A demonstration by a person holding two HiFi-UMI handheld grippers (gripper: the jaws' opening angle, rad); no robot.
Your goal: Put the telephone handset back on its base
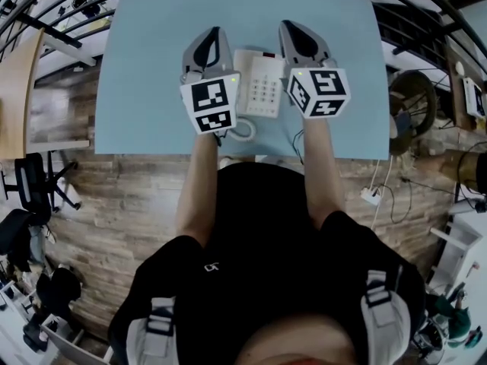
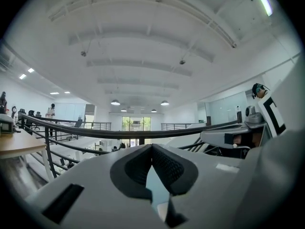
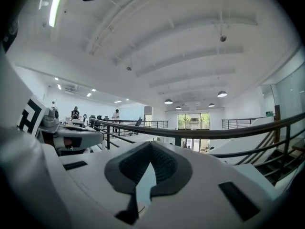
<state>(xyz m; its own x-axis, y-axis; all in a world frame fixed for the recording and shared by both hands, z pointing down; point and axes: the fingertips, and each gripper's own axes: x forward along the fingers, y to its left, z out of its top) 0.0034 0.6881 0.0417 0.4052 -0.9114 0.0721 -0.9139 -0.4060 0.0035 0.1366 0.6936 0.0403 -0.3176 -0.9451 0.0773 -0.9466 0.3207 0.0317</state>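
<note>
A white telephone base (image 1: pixel 260 84) with a grey keypad lies on the light blue table (image 1: pixel 152 67), between my two grippers. Its coiled cord (image 1: pixel 244 131) loops near the table's front edge. The phone's left side runs under my left gripper (image 1: pixel 215 31), so I cannot make out the handset there. My right gripper (image 1: pixel 289 25) hovers at the phone's right edge. Both point away from me, tips raised. In the left gripper view the left gripper (image 2: pixel 152 147) has its pads meeting, with nothing between them. The right gripper (image 3: pixel 151 144) looks the same in its own view.
Both gripper views look out over a black railing (image 2: pixel 119 132) into a large hall with ceiling lights. Wood floor lies around the table, with a black office chair (image 1: pixel 30 181) at the left and a power strip with cables (image 1: pixel 370 196) at the right.
</note>
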